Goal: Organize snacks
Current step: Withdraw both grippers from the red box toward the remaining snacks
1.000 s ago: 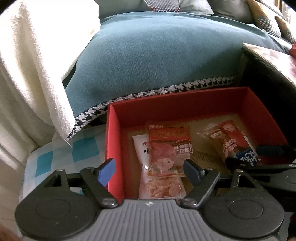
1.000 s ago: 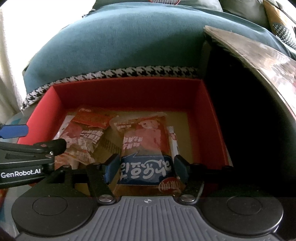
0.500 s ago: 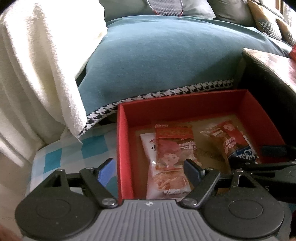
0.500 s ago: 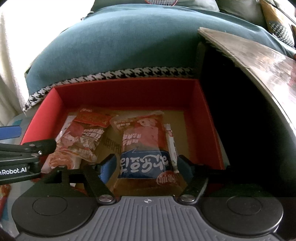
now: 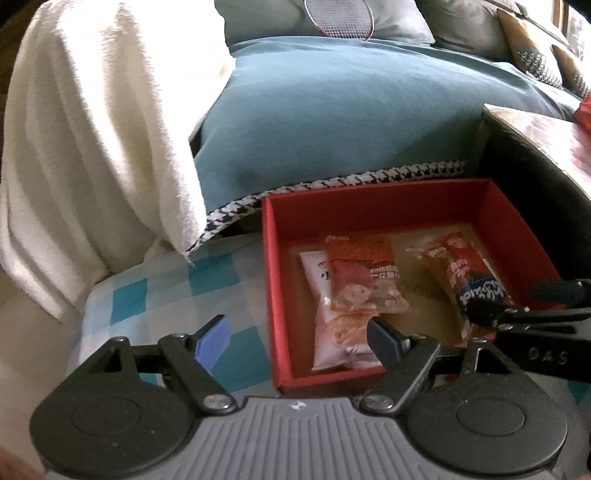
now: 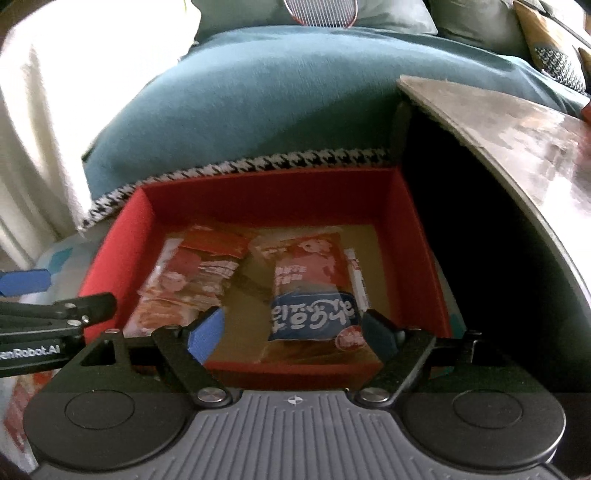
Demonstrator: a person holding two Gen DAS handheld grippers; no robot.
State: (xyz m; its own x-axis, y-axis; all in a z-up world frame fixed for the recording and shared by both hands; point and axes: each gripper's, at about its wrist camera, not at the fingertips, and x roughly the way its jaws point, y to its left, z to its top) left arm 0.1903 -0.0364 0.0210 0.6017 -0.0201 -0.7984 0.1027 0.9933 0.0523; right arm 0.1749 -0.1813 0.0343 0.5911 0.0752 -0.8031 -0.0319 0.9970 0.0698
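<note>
Pulled back and up since a second ago: both cameras now farther from red box (image 5: 384,206), whole near rim visible in both views, more checkered cloth (image 5: 162,291) showing at left.

Left hand-held gripper (image 5: 293,338): fingers wide apart, nothing between them. Blue-padded left finger (image 5: 212,338) over blue-and-white checkered cloth outside box; right finger (image 5: 384,341) over box's near-left corner, above lower end of white snack packet (image 5: 328,332). No contact seen.

Right hand-held gripper (image 6: 293,334): spread open, empty, hovering at near rim of red box (image 6: 273,192). Blue-labelled snack packet (image 6: 314,291) seen between the fingers, lying flat on box floor, not touched.

Inside box, three packets visible on brown cardboard floor. Left side: orange-red snack packet (image 5: 364,277) lying on top of white snack packet, overlapping its upper half. Right side: red packet with blue label, i.e. blue-labelled snack packet (image 5: 461,273), lying apart from the other two, angled slightly. Thin white strip along its right edge in right wrist view, too blurred to identify.

Box sitting on checkered cloth, just beside teal cushion (image 5: 343,114) with houndstooth trim (image 5: 332,184) behind. Cream blanket (image 5: 92,140) draped at left. Dark surface (image 6: 517,125) with glossy top at right, beside box's right wall. Racket head (image 5: 338,16) at top, resting on grey pillow. Both views motion-blurred.
</note>
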